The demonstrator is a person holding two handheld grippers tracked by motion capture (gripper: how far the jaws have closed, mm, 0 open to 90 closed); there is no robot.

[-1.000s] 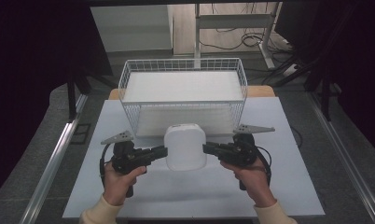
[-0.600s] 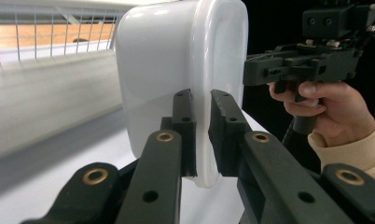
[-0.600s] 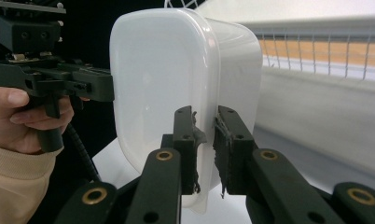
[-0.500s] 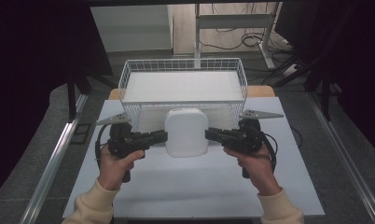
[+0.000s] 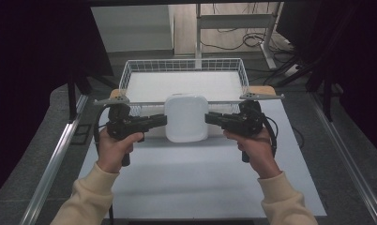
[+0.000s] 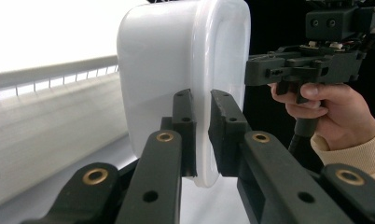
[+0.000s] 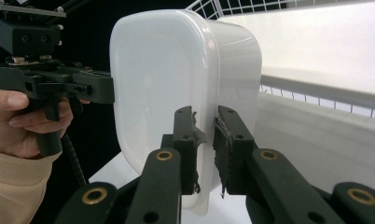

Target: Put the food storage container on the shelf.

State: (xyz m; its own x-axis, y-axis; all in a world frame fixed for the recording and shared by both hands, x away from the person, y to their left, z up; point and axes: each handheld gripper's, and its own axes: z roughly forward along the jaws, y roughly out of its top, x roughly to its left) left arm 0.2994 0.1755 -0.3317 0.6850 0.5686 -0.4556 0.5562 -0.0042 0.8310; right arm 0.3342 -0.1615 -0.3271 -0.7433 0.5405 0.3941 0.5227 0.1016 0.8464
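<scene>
Gripping opposite rims, the left gripper (image 5: pixel 162 120) and right gripper (image 5: pixel 209 117) are both clamped on the white tub (image 5: pixel 186 117), mid-frame before the wire basket (image 5: pixel 184 65). It looks light, stiff and slick, so pinching the rim seems safest.

Between left gripper (image 5: pixel 162 121) and right gripper (image 5: pixel 209 117), above the table (image 5: pixel 186 178): a container (image 5: pixel 186 117), clamped at opposite rims. Behind it, at the table's far edge: a wire basket (image 5: pixel 130 75).
</scene>
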